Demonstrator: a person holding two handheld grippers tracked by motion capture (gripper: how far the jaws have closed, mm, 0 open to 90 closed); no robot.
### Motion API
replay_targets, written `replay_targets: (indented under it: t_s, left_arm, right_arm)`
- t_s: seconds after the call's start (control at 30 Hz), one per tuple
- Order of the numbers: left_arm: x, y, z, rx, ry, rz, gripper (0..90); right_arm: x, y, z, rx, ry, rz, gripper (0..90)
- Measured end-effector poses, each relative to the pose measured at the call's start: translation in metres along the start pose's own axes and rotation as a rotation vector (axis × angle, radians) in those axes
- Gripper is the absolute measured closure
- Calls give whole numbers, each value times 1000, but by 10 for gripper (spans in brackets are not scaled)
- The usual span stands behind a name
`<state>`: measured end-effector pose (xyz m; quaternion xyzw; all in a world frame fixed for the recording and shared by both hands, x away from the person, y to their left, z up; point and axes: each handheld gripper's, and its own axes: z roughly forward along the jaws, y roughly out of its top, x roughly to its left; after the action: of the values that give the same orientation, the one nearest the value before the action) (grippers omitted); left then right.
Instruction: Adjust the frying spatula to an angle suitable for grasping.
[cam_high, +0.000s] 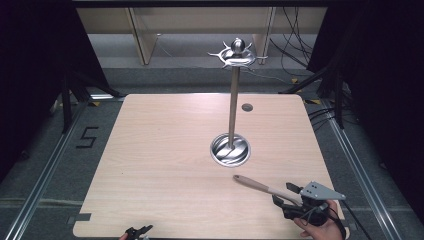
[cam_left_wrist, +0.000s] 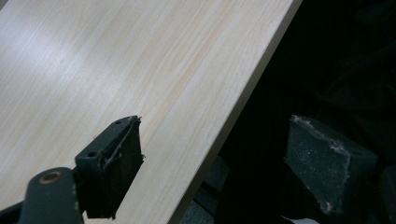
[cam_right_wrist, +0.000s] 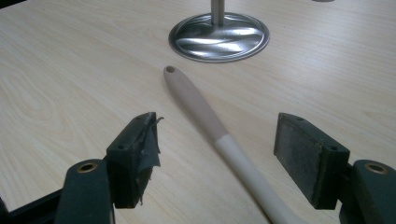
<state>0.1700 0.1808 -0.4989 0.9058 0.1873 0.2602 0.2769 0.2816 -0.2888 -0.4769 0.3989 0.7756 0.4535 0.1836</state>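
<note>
While lying flat on the pale wood-grain table, long two-tone wooden utensil handle between the spread pads of the right gripper, touched by neither. Brown holed end aimed at the round shiny base of the tall steel hook stand, near it but apart; paler part running back under the gripper. Same handle seen from above at the table's near right, slanting toward the person's hand. Right jaws wide, gripping nothing. Left gripper at the near table edge, one pad over wood, the other over darkness; jaws wide apart, empty.
</note>
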Motion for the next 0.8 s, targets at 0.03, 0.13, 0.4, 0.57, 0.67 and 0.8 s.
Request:
replay_targets:
  t_s: [0.03, 0.13, 0.4, 0.57, 0.67, 0.8]
  left_arm:
    - [0, 0, 0, 0, 0, -1, 178]
    - [0, 0, 0, -1, -1, -1, 178]
    - [0, 0, 0, -3, 18, -1, 178]
    - [0, 0, 1, 7, 11, -8, 178]
    - [0, 0, 0, 6, 15, -7, 178]
    - [-1, 0, 2, 1, 23, -8, 178]
  right_arm:
    - [0, 0, 0, -1, 1, 0, 317]
    - [3, 0, 0, 4, 0, 19, 317]
    - [0, 2, 1, 12, 8, -10, 317]
    - [1, 3, 3, 19, 21, -15, 316]
    - [3, 4, 4, 40, 20, 3, 316]
    - [3, 7, 6, 43, 20, -1, 316]
